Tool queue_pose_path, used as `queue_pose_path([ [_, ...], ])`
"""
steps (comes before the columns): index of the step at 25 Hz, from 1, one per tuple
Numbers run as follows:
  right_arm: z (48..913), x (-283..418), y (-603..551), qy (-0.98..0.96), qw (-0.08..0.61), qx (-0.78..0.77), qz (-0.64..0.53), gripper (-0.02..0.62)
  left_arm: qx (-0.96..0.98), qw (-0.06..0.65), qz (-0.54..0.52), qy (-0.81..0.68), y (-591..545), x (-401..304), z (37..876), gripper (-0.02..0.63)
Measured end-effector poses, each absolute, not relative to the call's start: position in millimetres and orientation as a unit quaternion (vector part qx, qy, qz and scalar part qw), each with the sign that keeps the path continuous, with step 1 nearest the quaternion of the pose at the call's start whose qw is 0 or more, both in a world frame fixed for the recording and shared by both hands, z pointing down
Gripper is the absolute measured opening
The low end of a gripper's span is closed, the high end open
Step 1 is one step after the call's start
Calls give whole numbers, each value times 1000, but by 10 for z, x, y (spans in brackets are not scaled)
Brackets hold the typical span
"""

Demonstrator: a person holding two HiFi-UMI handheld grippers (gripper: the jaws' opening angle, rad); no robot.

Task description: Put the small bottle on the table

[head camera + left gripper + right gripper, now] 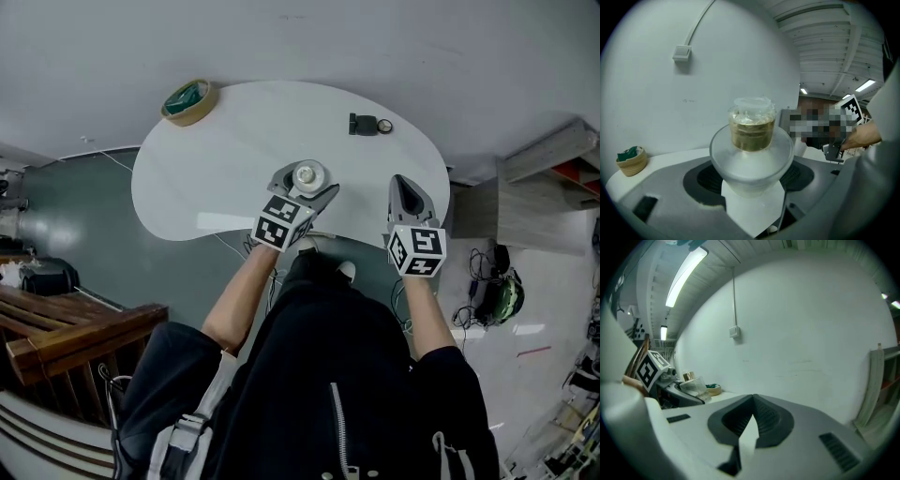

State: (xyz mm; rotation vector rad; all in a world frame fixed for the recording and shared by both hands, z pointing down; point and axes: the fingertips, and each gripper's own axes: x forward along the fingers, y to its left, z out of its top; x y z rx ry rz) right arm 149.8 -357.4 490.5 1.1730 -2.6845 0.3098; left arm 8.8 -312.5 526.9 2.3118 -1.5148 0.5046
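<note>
I'm gripping the small bottle (752, 140) in my left gripper (305, 181), jaws pressing on its frosted sides, over the table's (216, 178) near edge. My right gripper (403, 186) is hovering with jaws pinched together by the right edge. A tan bowl (188, 101) is sitting at the far left edge.

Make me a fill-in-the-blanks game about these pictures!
The left claw grips the small frosted bottle with a gold top; the right claw holds ____.
The right claw's jaws are ____.
The tan round bowl with green inside sits at the white rounded table's far ____ edge.
Missing words: nothing, shut, left.
</note>
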Motion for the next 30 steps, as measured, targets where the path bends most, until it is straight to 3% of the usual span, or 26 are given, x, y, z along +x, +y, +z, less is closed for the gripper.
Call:
queue_pose_path([
  [13,5501,1940,-3500,-872,138,444,155,3,827,215,204,-477,-3144,526,6052,336],
  [30,5867,2534,-3356,-819,162,514,197,3,848,158,251,-439,-4097,1001,6856,336],
])
